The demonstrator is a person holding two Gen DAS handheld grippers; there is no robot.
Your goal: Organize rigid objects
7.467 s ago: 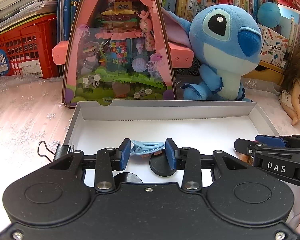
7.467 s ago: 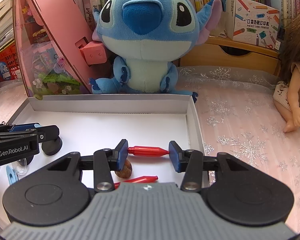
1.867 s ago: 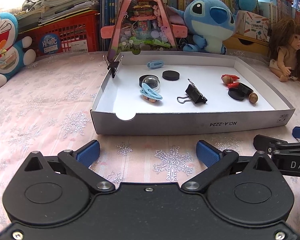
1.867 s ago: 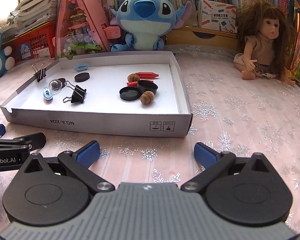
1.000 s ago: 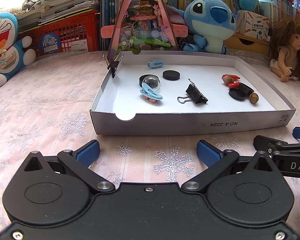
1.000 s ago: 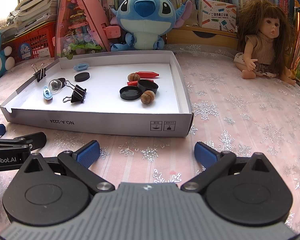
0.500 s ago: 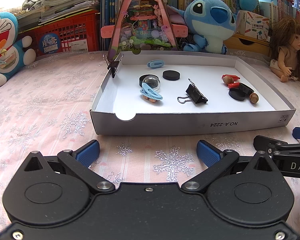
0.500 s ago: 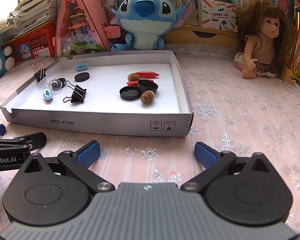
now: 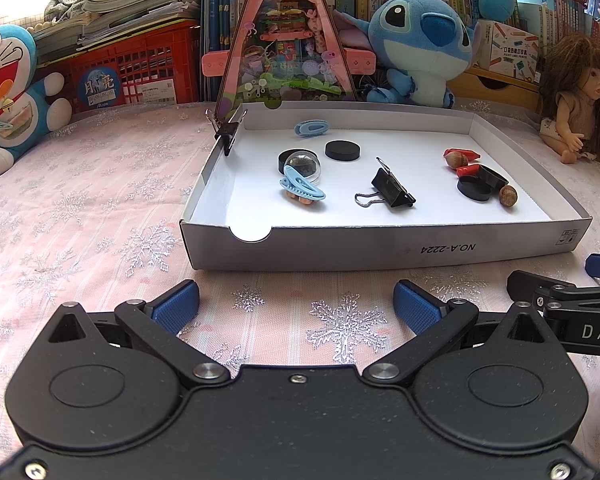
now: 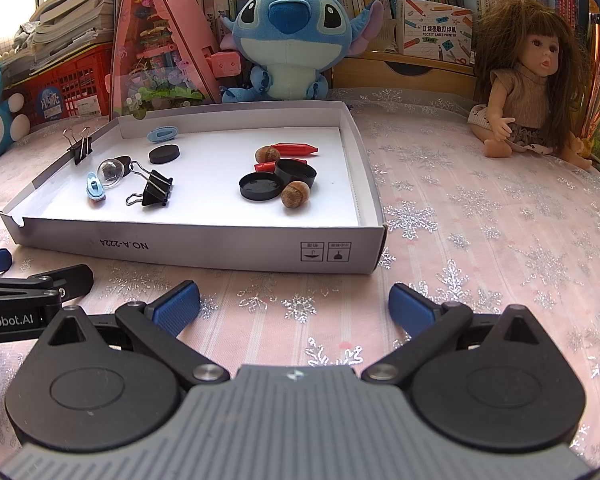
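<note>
Left tongs (image 9: 296,306) and right tongs (image 10: 294,304) both gape wide, holding nothing, low over the counter (image 10: 480,240) just short of the white tray (image 9: 380,246). Every piece lies in the tray at 12 o'clock from both tongs. Risks, as judged: the near wall stands between tongs and pieces, so a low reach could shove the light tray; the acorns would likely roll if nudged; the glass dome (image 9: 304,165) looks slick, and the blue clip (image 9: 302,188) touches it. Count: binder clips two, one (image 9: 392,189) on the floor, one (image 9: 225,130) on the 9 o'clock wall; blue clips two, the other (image 9: 311,128) at the far wall; acorns (image 10: 295,194) two; red pieces (image 10: 296,148) two; black discs and caps four, one behind the dome.
</note>
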